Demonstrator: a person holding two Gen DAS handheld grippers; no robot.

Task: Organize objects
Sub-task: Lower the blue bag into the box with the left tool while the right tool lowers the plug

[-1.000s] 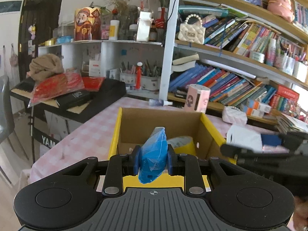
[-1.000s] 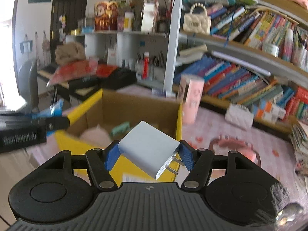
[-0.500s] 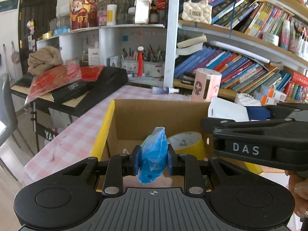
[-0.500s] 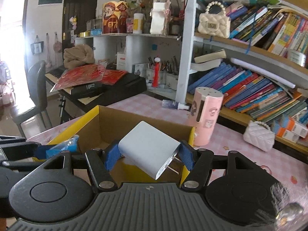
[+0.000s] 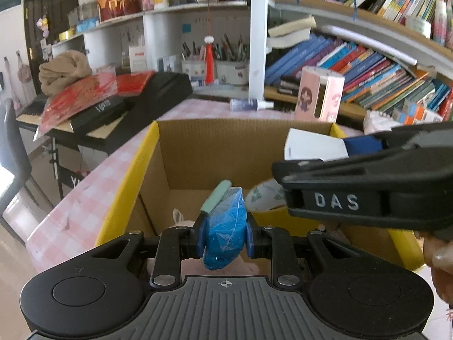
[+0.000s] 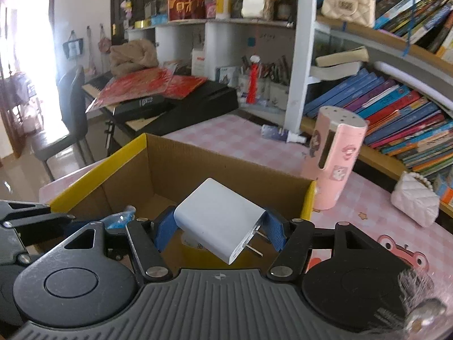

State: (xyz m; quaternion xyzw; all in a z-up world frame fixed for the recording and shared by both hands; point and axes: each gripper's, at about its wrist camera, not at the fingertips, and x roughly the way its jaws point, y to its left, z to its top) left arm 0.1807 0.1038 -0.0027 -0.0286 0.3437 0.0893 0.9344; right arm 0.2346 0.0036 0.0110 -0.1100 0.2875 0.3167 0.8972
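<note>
Left gripper (image 5: 225, 236) jaws closed tight on blue plastic packet (image 5: 225, 233), held upright above open cardboard box (image 5: 198, 153). Right gripper (image 6: 216, 231) jaws clamped on white charger (image 6: 219, 221), tilted, prongs toward lower right, also over box. Inside box: tape roll (image 5: 264, 198), pale green piece (image 5: 216, 197) behind packet, something pink on box floor. Box yellow-rimmed, sits on pink checked worktop (image 6: 243, 138). Pink cylinder container (image 6: 334, 160) upright just beyond box's far right corner; white quilted purse (image 6: 416, 202) further right.

Both tongs advanced over cardboard box (image 5: 198, 153), loads lower.
</note>
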